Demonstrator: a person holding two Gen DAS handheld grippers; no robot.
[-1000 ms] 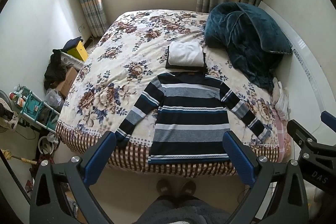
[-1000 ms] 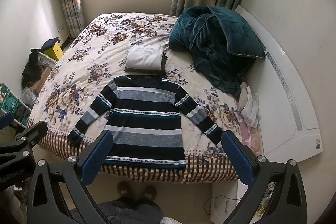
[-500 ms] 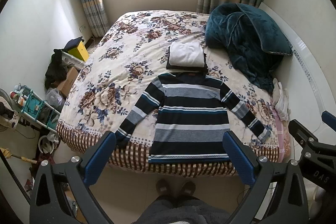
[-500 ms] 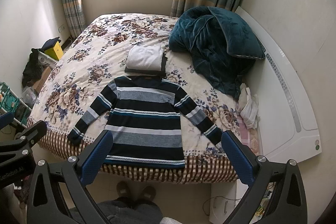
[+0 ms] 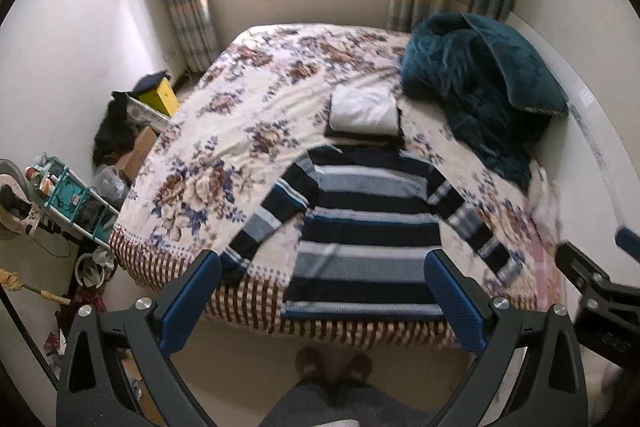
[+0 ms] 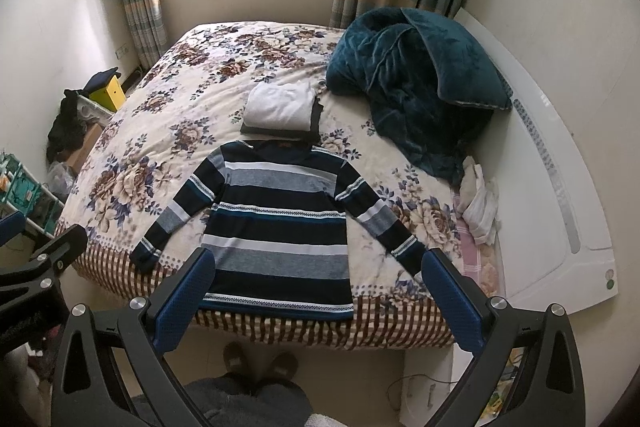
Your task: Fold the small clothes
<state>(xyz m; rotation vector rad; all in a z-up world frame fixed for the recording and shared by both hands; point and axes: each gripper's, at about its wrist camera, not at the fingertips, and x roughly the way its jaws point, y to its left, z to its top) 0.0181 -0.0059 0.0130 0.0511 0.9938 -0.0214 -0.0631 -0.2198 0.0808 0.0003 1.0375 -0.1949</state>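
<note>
Your left tongs (image 5: 322,301) and right tongs (image 6: 316,301) both stand spread wide, gripping nothing. Ahead of them the striped sweater (image 6: 276,223) lies flat on the floral bedspread (image 6: 192,99), with folded clothes (image 6: 280,113) just beyond its collar.

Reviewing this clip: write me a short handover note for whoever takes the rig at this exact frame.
Left gripper: open, empty, held above the floor short of the bed edge.
Right gripper: open, empty, likewise short of the bed.
Striped sweater: laid flat on the floral bedspread, sleeves spread, hem at the near edge. Not folded at all.
Done: a white folded garment sits on a dark one just beyond the collar.
Left: fold the sweater, probably sleeves first, then add it to the stack.
Teal blanket lies bunched on the right.
</note>
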